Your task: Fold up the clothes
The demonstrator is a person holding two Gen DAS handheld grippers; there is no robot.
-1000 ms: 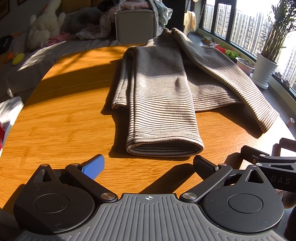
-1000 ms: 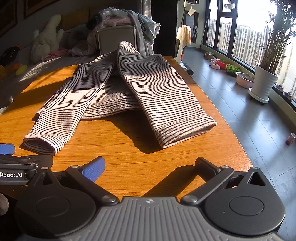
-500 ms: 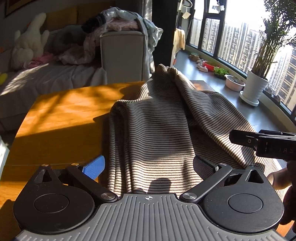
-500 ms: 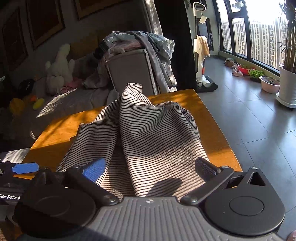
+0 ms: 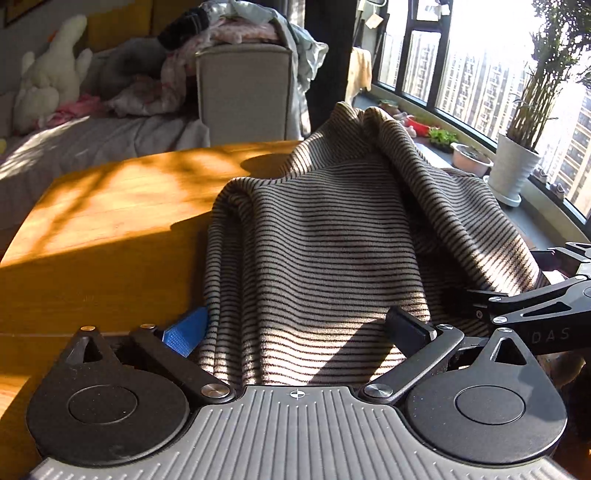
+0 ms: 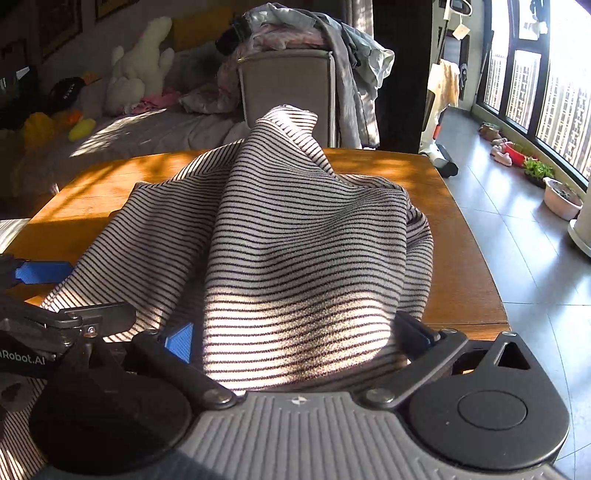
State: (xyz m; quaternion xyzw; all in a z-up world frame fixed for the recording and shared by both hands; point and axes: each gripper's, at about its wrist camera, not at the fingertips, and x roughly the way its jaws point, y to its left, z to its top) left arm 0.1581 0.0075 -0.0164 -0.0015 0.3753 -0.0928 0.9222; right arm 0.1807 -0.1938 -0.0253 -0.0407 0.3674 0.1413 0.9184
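Spanning the striped trousers' (image 5: 332, 258) two near leg ends on the desk (image 5: 110, 206), both left tongs (image 5: 295, 332) and right tongs (image 6: 295, 336) gaped wide, unclosed; folding seemed barely begun.

Left gripper (image 5: 297, 328): fingertips sit against the striped garment (image 5: 325, 251), and the cloth edge runs under the gripper body. Whether it's pinched or just draped between the fingers can't be made out.

Right gripper (image 6: 295, 336): same there, with cloth covering the gap and the near hem out of sight.

In the left wrist view the right gripper is cut off by the right edge.

Table (image 5: 103, 221) under the garment is hidden, near edge too.

Clothes pile (image 6: 295, 29) on the chair is too jumbled to separate.
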